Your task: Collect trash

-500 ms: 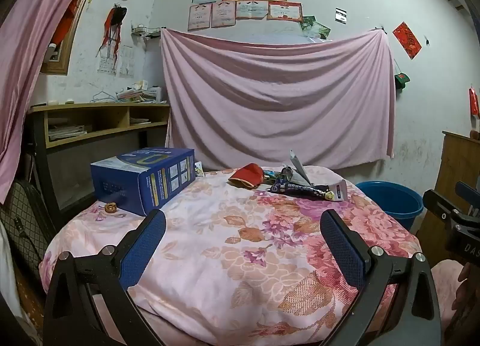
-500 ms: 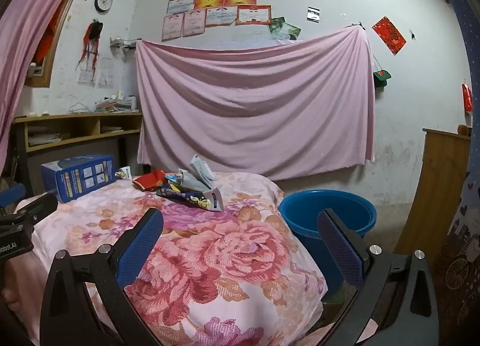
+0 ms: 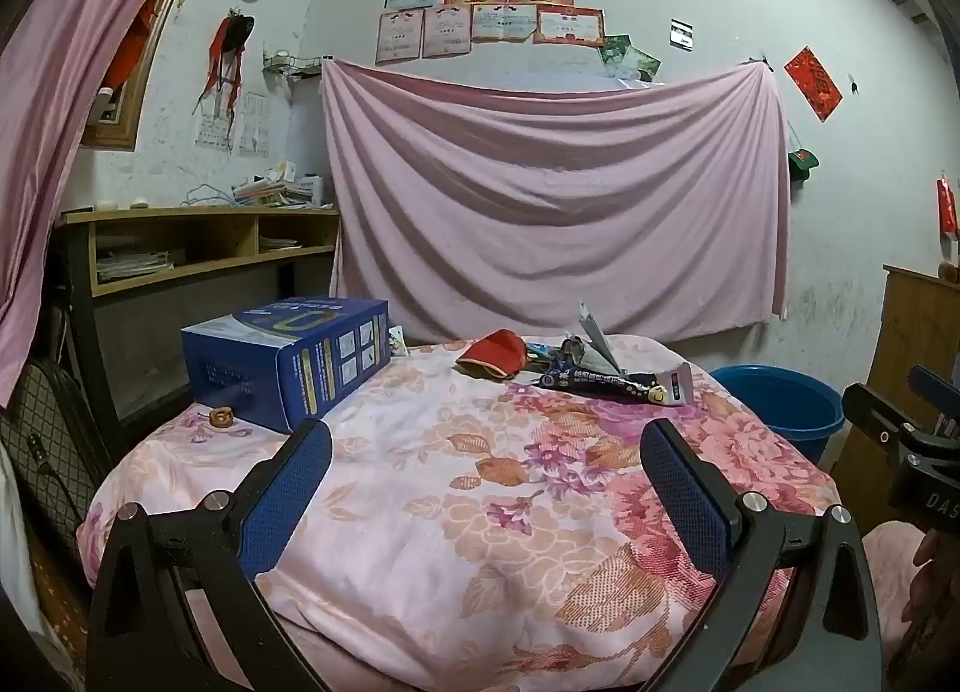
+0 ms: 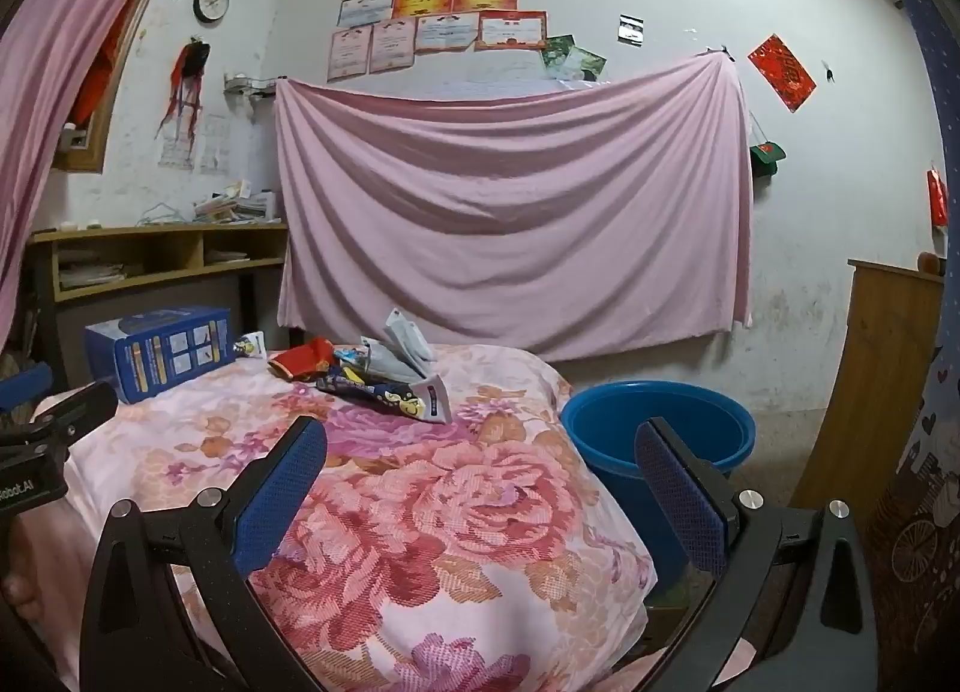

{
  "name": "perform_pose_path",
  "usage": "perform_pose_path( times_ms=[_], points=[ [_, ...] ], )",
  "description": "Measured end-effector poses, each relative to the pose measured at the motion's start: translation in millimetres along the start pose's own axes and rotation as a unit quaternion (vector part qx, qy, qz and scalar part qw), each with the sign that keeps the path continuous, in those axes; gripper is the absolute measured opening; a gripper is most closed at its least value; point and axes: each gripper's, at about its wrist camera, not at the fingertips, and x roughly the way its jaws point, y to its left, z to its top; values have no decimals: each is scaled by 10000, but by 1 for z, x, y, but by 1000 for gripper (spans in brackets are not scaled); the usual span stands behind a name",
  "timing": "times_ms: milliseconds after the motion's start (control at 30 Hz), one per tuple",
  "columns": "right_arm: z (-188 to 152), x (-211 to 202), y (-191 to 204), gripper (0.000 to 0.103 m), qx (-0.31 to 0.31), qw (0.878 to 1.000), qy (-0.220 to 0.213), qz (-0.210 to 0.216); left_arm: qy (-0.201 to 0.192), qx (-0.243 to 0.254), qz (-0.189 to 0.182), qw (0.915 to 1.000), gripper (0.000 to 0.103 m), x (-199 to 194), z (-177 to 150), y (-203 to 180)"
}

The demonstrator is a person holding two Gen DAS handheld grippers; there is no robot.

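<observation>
Both jaws wide apart, nothing held — left hand-held gripper (image 3: 486,488), right hand-held gripper (image 4: 480,488). Reach far to the wrappers (image 4: 384,377) on the bed (image 4: 450,500) — pinch one, then drop into the blue bucket (image 4: 660,422).

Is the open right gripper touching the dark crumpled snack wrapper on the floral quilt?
Apart. The right wrist view shows the right gripper open, with bare quilt between it and the snack wrapper.

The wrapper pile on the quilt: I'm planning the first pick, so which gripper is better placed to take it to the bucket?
Probably the right gripper: open and empty, with the wrapper pile ahead and the blue bucket beside it.
</observation>
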Motion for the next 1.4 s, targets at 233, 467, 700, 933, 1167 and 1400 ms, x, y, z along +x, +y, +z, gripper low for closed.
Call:
perform_pose_path(
  times_ms=[233, 467, 700, 933, 1167, 1400],
  points=[
    [0, 1, -1, 103, -1, 10000, 5, -10, 5, -7, 1, 10000, 101, 0, 0, -1],
    [0, -1, 1, 103, -14, 10000, -6, -3, -7, -8, -6, 10000, 101, -1, 0, 0],
    [0, -1, 1, 103, -16, 10000, -7, 0, -10, -13, -8, 10000, 101, -3, 4, -2],
    [0, 0, 0, 103, -12, 10000, -9, -11, -20, -18, -20, 10000, 101, -3, 3, -2],
    [0, -1, 1, 103, -22, 10000, -12, 0, -22, -21, -16, 10000, 101, -3, 3, -2],
    [0, -1, 1, 103, -23, 10000, -14, 2, -25, -23, -14, 10000, 101, -3, 3, -2]
  ],
)
